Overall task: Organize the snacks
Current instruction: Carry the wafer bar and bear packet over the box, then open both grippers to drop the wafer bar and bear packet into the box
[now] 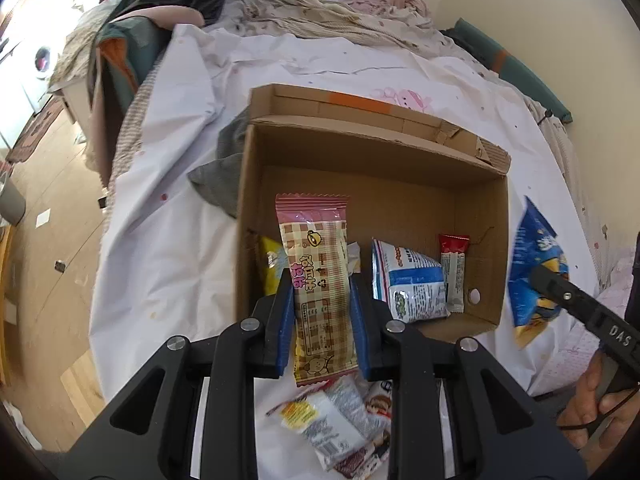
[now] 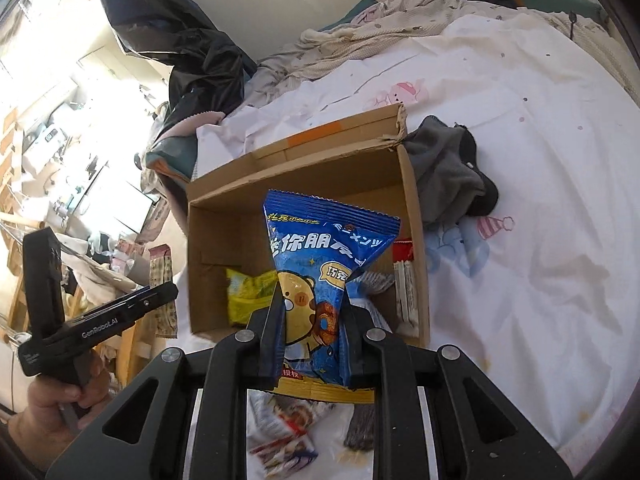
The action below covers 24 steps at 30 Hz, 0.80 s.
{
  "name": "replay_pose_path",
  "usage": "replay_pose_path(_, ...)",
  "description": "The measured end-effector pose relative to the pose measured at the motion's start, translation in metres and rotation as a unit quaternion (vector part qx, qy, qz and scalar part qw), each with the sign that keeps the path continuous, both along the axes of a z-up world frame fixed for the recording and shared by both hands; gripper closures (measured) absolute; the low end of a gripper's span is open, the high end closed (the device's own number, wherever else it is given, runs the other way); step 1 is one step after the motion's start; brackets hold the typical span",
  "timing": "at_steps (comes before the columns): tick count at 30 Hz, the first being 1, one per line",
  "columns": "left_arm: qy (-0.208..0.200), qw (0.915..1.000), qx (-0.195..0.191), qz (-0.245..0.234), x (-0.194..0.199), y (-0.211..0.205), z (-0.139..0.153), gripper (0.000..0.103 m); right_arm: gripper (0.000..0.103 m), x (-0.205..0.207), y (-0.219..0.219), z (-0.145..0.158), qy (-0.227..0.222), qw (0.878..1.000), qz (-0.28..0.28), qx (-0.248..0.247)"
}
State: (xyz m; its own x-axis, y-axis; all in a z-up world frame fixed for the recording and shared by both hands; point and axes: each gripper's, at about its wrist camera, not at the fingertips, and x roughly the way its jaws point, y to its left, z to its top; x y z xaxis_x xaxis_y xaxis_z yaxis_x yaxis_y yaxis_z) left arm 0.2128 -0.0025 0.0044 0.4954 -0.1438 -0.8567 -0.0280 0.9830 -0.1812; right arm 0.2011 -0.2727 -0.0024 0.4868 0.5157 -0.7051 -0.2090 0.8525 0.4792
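My left gripper (image 1: 321, 280) is shut on a long pink and tan checked snack bar (image 1: 320, 280), held upright over the near edge of an open cardboard box (image 1: 384, 152). My right gripper (image 2: 312, 300) is shut on a blue bear-print snack bag (image 2: 320, 276), held over the same box (image 2: 224, 208). In the left wrist view the blue bag (image 1: 536, 272) hangs just right of the box. In the right wrist view the checked bar (image 2: 162, 292) shows left of the box. Inside lie a yellow packet (image 1: 270, 264), a white-blue bag (image 1: 412, 284) and a red-topped bar (image 1: 454, 268).
The box stands on a bed with a white printed sheet (image 1: 304, 64). A grey cloth (image 2: 448, 168) lies against the box's side. Several loose snack packets (image 1: 344, 428) lie on the sheet below my grippers. Crumpled bedding (image 1: 340, 12) is piled at the far end; wooden floor (image 1: 44, 208) is left.
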Motion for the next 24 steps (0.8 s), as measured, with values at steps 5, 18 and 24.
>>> replay_pose_path(5, -0.005, 0.9998, 0.013, -0.015, 0.016, -0.012, -0.022, 0.081, 0.081, 0.009, 0.006, -0.015, -0.013, 0.999, -0.003, -0.029)
replay_pose_path(18, -0.008, 0.9996, 0.010, -0.026, 0.030, -0.029, -0.046, 0.081, 0.081, 0.025, 0.017, -0.037, 0.002, 0.998, 0.004, -0.063)
replay_pose_path(24, -0.009, 0.9996, 0.015, -0.024, 0.032, -0.030, -0.047, 0.081, 0.080, 0.027, 0.020, -0.040, 0.005, 0.998, 0.007, -0.068)
